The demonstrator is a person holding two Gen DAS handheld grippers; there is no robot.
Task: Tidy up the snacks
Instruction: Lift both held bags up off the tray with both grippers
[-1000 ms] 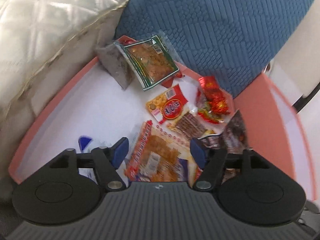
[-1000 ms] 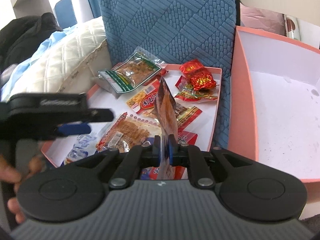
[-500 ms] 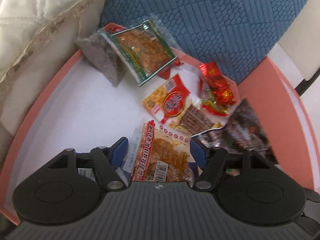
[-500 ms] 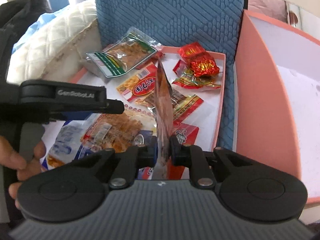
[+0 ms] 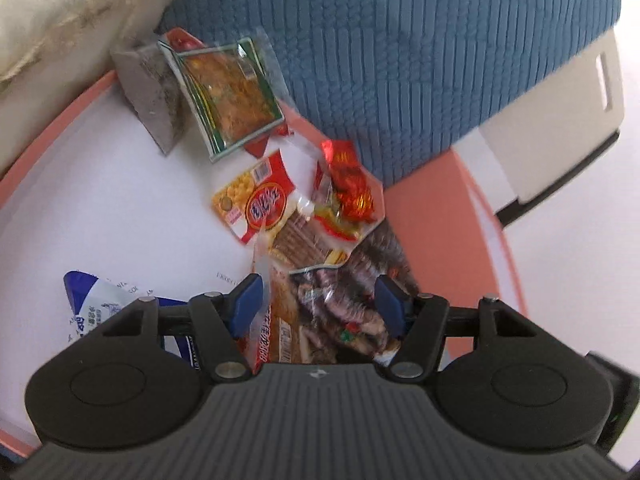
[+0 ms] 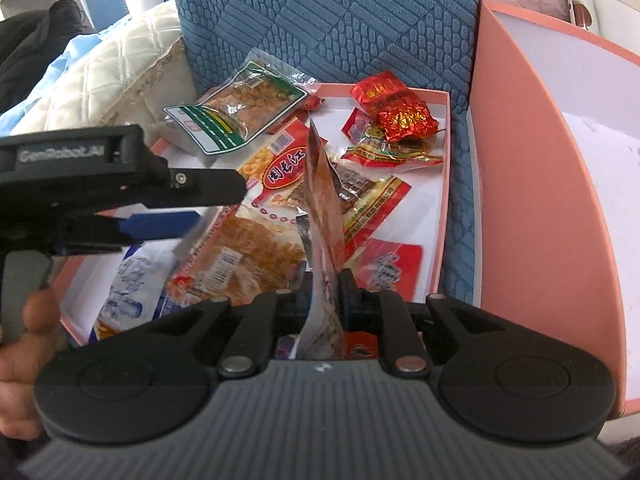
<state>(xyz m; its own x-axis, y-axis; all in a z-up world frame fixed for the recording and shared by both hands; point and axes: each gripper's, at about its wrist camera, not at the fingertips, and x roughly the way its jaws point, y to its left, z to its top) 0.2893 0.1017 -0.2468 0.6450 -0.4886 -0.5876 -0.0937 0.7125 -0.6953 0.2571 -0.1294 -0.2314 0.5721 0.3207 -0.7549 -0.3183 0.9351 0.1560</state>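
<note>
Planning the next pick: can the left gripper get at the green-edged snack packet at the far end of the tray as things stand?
Probably yes. The left gripper has open jaws that have just been closing a little, pinching nothing, and the green-edged packet lies on top, uncovered. The packet held upright by the right gripper stands off to one side.

A salmon-pink tray [image 6: 447, 128] with a white floor sits against a blue diamond-quilted cushion [image 6: 340, 16], beside a cream quilted pillow [image 6: 120, 68].

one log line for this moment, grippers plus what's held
left gripper: open, closing, over snack packets | right gripper: shut on brown snack packet | pink tray: still full
</note>
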